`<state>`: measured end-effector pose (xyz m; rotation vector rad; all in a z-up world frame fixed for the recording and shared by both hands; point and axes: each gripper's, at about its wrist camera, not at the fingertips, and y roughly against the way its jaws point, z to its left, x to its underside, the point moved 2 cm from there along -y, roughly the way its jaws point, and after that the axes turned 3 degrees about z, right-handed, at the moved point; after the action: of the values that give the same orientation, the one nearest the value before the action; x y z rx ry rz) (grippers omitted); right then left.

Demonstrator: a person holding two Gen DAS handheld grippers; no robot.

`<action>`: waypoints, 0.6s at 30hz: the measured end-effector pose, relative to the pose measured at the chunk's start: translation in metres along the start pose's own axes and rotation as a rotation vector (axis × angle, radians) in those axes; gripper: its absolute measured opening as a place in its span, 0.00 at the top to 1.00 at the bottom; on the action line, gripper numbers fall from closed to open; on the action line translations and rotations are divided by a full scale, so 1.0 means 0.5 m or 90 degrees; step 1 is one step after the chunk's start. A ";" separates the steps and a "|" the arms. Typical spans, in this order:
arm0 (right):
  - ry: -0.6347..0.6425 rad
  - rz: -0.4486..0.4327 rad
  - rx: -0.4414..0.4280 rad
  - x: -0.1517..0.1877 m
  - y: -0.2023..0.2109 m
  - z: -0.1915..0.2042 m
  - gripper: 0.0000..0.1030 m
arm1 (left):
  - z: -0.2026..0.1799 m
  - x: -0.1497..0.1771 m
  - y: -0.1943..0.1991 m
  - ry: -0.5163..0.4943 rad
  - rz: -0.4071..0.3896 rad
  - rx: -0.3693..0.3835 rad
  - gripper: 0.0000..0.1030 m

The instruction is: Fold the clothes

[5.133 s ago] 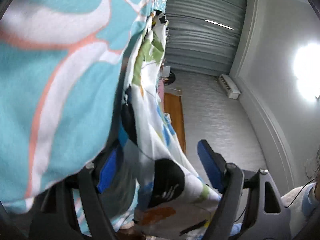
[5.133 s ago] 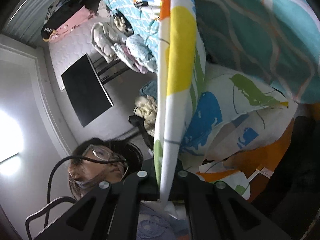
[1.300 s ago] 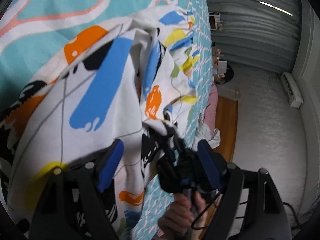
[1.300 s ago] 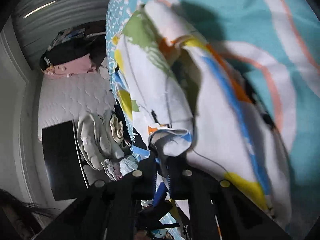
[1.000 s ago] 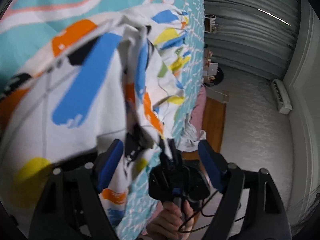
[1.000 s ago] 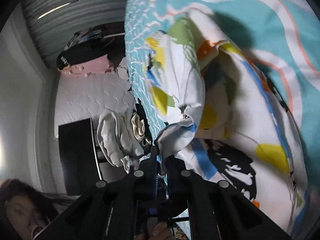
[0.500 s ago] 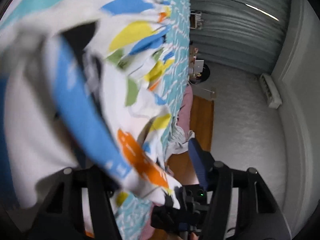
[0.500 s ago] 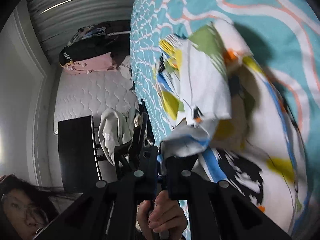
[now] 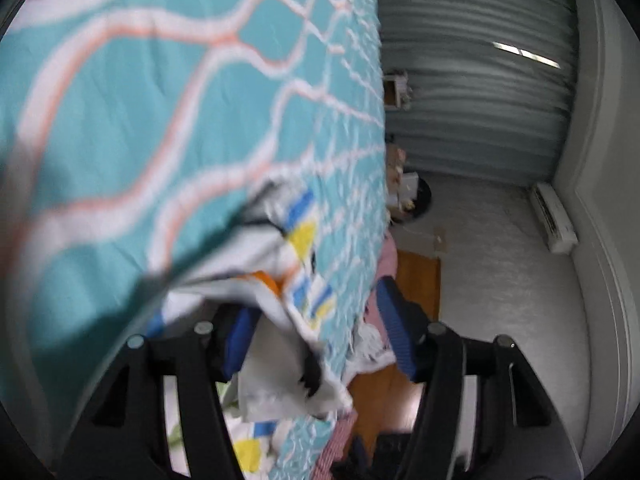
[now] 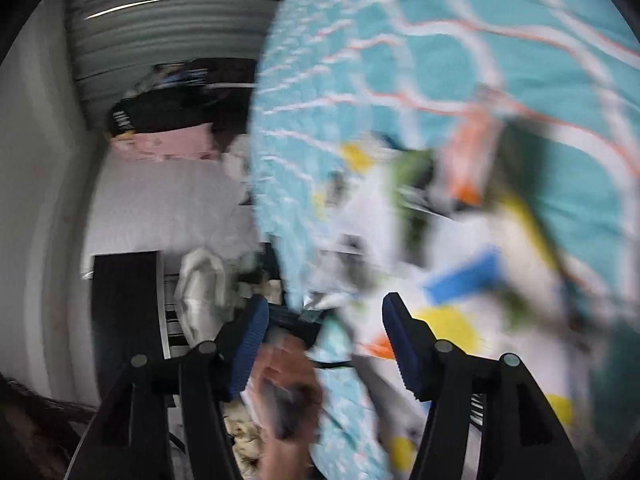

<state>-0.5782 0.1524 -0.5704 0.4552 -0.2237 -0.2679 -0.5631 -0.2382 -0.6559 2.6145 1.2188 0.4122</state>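
A white garment with blue, yellow, orange and black patches (image 10: 460, 272) lies crumpled on a teal bedspread with white and orange wavy lines (image 9: 160, 100). My left gripper (image 9: 316, 340) is open, its blue pads wide apart, with a fold of the garment (image 9: 280, 344) lying between them. My right gripper (image 10: 320, 344) is open and holds nothing; the garment lies just beyond it. The right wrist view is blurred by motion. A hand with the other gripper (image 10: 288, 392) shows between the right fingers.
Past the bed's edge are a wooden floor (image 9: 416, 280), a grey curtain (image 9: 472, 80) and a white wall unit (image 9: 554, 220). In the right wrist view a dark panel (image 10: 124, 312), a pile of pale clothes (image 10: 200, 292) and pink and black clothes (image 10: 168, 136) lie beyond the bed.
My right gripper has opened and let go of the garment, which has dropped onto the bedspread. My left gripper has pulled back, so more bare bedspread shows.
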 end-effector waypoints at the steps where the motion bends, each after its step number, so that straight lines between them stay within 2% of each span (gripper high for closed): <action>1: -0.020 -0.002 0.002 0.000 0.004 -0.018 0.40 | 0.000 -0.009 0.003 0.009 -0.010 0.005 0.41; 3: -0.061 -0.006 0.005 0.000 0.013 -0.055 0.40 | -0.011 -0.014 0.003 0.012 -0.012 0.020 0.40; 6: -0.104 -0.001 -0.028 -0.023 0.002 -0.075 0.40 | -0.027 -0.010 0.002 -0.002 -0.017 0.031 0.38; 9: -0.079 0.027 -0.019 -0.051 -0.046 -0.049 0.40 | -0.026 0.003 -0.010 -0.009 -0.014 0.025 0.36; 12: -0.095 0.038 -0.020 -0.077 -0.087 -0.046 0.40 | 0.001 0.015 -0.017 0.035 -0.005 0.044 0.36; 13: -0.105 0.037 -0.029 -0.086 -0.097 -0.047 0.40 | 0.007 0.019 -0.013 0.048 -0.009 0.051 0.36; 15: -0.120 0.054 -0.080 -0.110 -0.114 -0.042 0.40 | 0.012 0.025 -0.010 0.062 -0.012 0.058 0.36; 18: -0.073 0.025 -0.079 -0.166 -0.118 0.003 0.40 | -0.003 0.021 -0.015 0.055 -0.009 0.057 0.36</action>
<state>-0.6688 0.1257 -0.6089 0.3128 -0.3256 -0.2672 -0.5625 -0.2255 -0.6554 2.6860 1.3116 0.4833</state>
